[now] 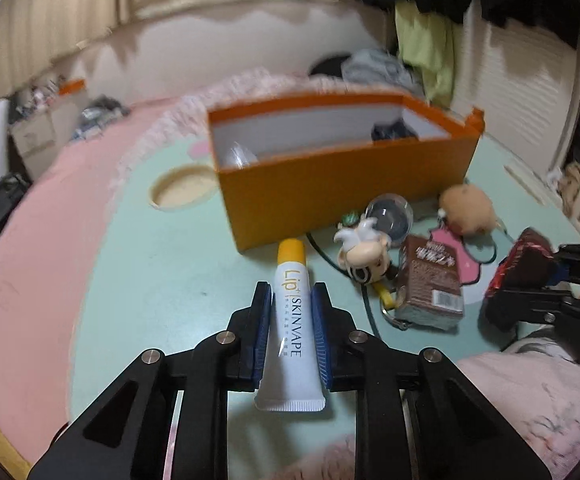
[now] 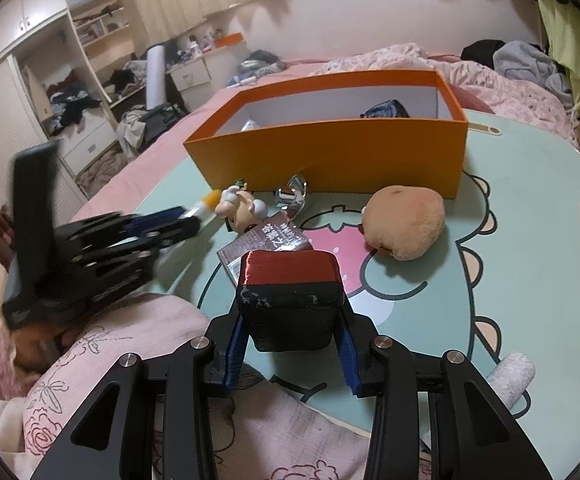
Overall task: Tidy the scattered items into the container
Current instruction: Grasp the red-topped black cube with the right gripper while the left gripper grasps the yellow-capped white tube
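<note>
Counter (image 2: 510,216), pale green with a cartoon print, carried an open orange cardboard box (image 2: 330,156). Right hand-held gripper (image 2: 294,344) pinched a red-and-black block (image 2: 290,296); left hand-held gripper (image 1: 290,308) clamped a white yellow-capped lip-balm tube (image 1: 292,320), evidently for transfer into the box.

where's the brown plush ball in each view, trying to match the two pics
Left wrist view: the brown plush ball is at right of centre, beyond the brown carton, near the orange box's right corner.
Right wrist view: it is just right of centre, before the box's front wall.
Shared landmark: the orange box.
</note>
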Tool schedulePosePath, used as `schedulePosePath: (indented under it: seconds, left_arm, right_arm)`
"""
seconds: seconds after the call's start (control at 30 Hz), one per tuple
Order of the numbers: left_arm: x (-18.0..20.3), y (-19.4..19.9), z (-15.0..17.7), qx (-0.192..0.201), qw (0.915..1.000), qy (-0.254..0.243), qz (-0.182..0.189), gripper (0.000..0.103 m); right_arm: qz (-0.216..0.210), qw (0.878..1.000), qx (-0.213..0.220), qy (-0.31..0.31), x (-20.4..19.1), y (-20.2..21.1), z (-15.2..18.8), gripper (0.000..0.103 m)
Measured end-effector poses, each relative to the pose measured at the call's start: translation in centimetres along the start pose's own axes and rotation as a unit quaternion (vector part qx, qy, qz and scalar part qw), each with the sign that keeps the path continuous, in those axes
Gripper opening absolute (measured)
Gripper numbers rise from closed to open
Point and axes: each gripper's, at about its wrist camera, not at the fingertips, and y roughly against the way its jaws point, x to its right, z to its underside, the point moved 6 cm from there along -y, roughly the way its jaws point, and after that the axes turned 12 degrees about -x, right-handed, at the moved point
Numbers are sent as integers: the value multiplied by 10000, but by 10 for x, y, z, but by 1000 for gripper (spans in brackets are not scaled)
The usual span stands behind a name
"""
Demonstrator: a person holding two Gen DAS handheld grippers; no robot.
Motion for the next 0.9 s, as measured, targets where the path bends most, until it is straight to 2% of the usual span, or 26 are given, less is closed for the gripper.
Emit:
schedulePosePath:
  seconds: [0.13,0.2,0.33,0.5,0.57,0.63,0.8,0.9]
  left_arm:
    - [5,22,3,431,9990,-59,-90,22]
    - [10,24,1,496,9986,-163,-101,22]
    - [6,16,0,311,9994,-97,-134,22]
    - [0,15,-2,296,9995,59,-9,22]
    - [-4,15,-2,266,9995,142,69,31]
    - [-11,15,-2,216,9992,286,197,33]
    - [-18,-3,6,-335,9975,505,367,36]
    - [-14,-7,8,-440,9969,450,471,39]
  right_arm:
    - [-31,9999,18,-111,5,0,-1,39]
    - [-34,9999,21,-124,6,1,-1,39]
    - [-37,9999,15,-128,6,1,-1,39]
    - [-45,9999,0,-125,6,0,-1,39]
    - [-50,9999,-2,-125,6,0,-1,39]
    - [-53,9999,-2,-129,6,0,-1,39]
    - [-57,9999,-23,-135,5,0,-1,39]
    - [-58,9999,-35,-134,5,0,-2,39]
